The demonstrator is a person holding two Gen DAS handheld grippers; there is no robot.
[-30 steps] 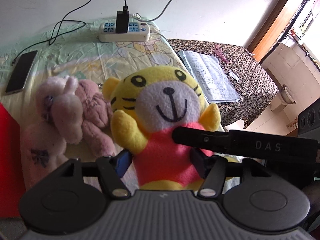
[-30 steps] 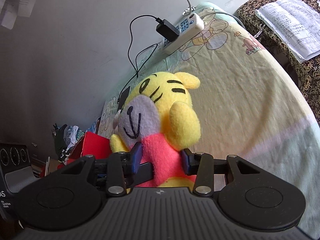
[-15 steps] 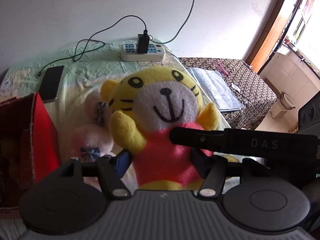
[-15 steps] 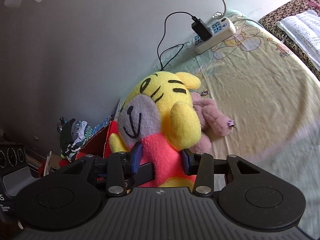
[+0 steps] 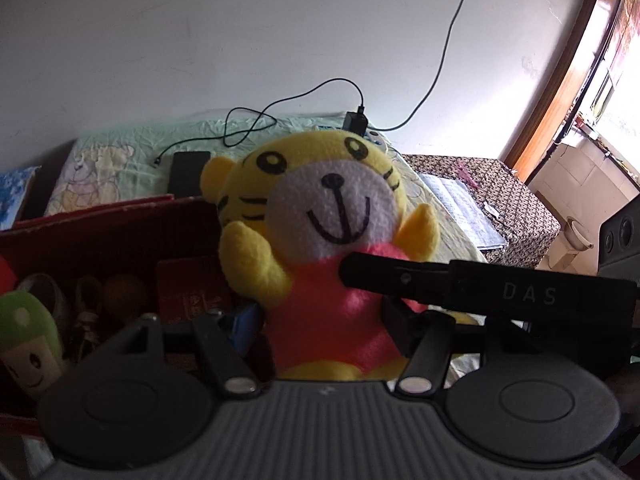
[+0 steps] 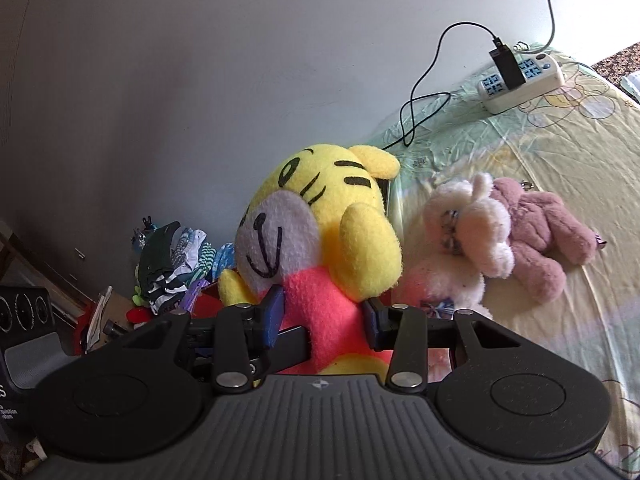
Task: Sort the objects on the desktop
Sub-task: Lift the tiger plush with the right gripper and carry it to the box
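Observation:
A yellow tiger plush in a red top hangs in the air, held by both grippers at once. My left gripper is shut on its red belly. My right gripper is shut on the same body from the side, and one of its black fingers crosses the left wrist view. An open red box lies below and left of the tiger, with a green mushroom plush and other small items inside. A white bear and a pink bear lie on the bed.
A power strip with a black charger sits by the wall, its cable running to a phone behind the box. A patterned side table with an open notebook stands to the right. Clothes are piled near the wall.
Both grippers have carried the tiger left, from above the bears to beside the red box. The bears have dropped out of the left wrist view, and the box interior now shows.

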